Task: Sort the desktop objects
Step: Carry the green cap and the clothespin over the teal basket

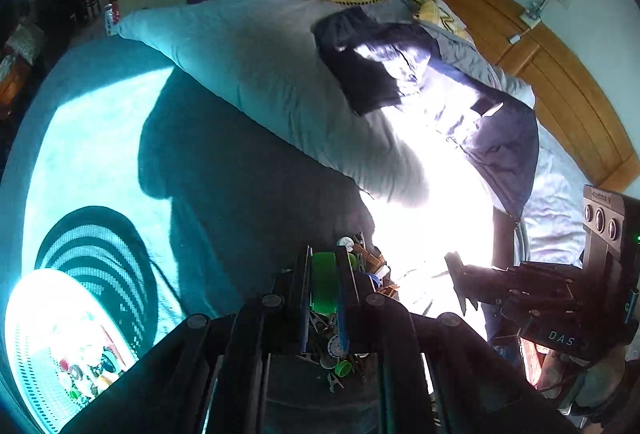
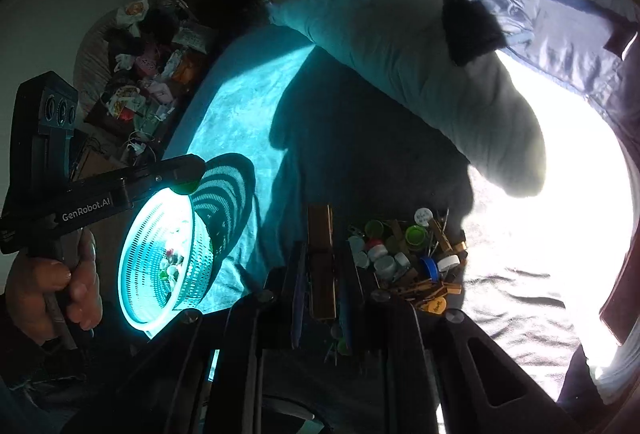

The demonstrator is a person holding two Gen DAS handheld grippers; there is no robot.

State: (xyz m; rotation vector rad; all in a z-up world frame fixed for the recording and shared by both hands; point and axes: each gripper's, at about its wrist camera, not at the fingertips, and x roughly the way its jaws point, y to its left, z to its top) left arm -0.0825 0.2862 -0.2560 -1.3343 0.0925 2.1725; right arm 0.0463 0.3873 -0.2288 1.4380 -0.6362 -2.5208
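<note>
Tongs on the left [image 1: 324, 286] are clamped on a green bottle cap [image 1: 323, 282], held low centre of the left wrist frame above the pile of caps and clips [image 2: 408, 258] on the bed [image 1: 248, 170]. Right tongs [image 2: 322, 270] grip a wooden clothespin [image 2: 322, 262], its long axis running up the frame between the fingers. A bare hand [image 2: 52, 294] at lower left of the right wrist frame holds the left tool over the white perforated basket [image 2: 132, 258], which lies tilted on the teal sheet and contains sorted caps.
</note>
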